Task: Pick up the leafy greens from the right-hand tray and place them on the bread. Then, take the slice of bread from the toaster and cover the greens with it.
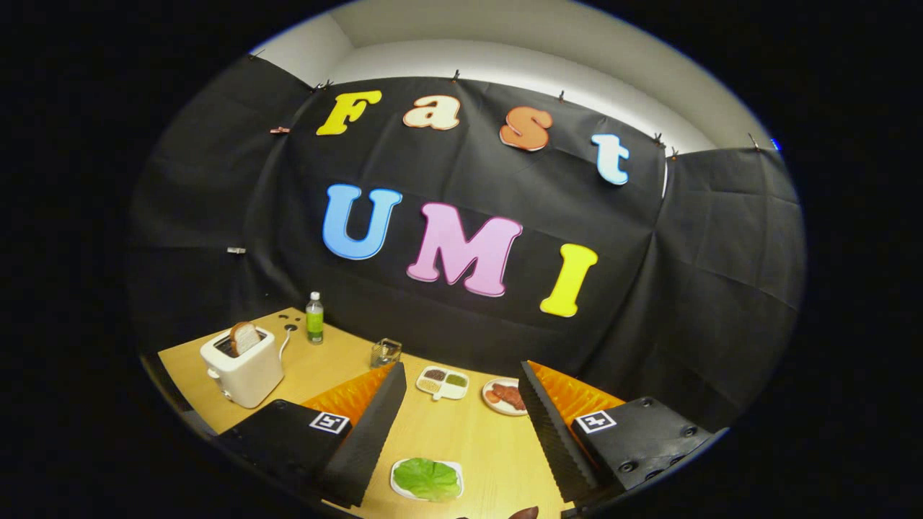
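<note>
Tongs (461, 425) spread wide with ribbed pads, crinkled leafy greens (428, 478) on flat tray (398, 481) between them, boxy toaster (241, 366) holding bread slice (245, 336)

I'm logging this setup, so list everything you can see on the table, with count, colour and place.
toaster: one, white, far left of the table, beyond the left finger
bread slice: one, brown-crusted, standing in the toaster slot
bottle: one, green-labelled, behind the toaster by the wall
glass: one, clear, near the wall
divided dish: one, white, holding dark and green fillings, beyond the fingers
plate of red slices: one, white, right of the divided dish
leafy greens: one, green, on a white tray between the fingers
table: one, light wood
tongs: one, open, holding nothing
</note>
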`<state>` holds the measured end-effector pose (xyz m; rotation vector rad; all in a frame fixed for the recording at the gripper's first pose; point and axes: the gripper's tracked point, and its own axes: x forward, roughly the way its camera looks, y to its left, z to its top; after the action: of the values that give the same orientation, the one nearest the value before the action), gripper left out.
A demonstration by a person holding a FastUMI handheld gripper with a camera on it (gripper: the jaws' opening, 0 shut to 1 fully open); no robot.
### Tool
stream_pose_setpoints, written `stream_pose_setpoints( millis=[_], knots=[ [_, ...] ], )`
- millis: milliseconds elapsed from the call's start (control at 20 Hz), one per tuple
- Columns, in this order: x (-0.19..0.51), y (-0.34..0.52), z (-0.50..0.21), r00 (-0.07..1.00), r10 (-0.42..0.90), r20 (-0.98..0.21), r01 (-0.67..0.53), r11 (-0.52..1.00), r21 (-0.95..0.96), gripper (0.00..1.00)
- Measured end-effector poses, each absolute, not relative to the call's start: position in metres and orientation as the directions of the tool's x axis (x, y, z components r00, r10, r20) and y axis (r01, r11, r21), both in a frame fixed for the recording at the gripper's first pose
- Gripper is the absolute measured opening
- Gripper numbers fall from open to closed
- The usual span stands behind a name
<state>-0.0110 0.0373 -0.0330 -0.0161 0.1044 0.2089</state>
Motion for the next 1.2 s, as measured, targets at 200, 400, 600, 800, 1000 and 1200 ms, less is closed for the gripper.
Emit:
stream_pose_setpoints(
  millis=[200, 400, 600, 800, 1000, 1200],
  knots=[
    [-0.005, 0.049, -0.094, 0.918, 0.312, -0.246, -0.315, 0.949, 0.028, 0.98],
    [0.001, 0.054, -0.177, 0.839, 0.371, -0.398, -0.369, 0.926, 0.086, 0.98],
    [0.001, 0.067, -0.253, 0.752, 0.405, -0.520, -0.421, 0.902, 0.093, 0.96],
    [0.001, 0.085, -0.316, 0.656, 0.443, -0.610, -0.502, 0.861, 0.084, 0.90],
    [0.006, 0.092, -0.364, 0.583, 0.439, -0.684, -0.503, 0.856, 0.121, 0.82],
    [0.010, 0.099, -0.397, 0.519, 0.451, -0.726, -0.497, 0.850, 0.173, 0.76]
  ],
)
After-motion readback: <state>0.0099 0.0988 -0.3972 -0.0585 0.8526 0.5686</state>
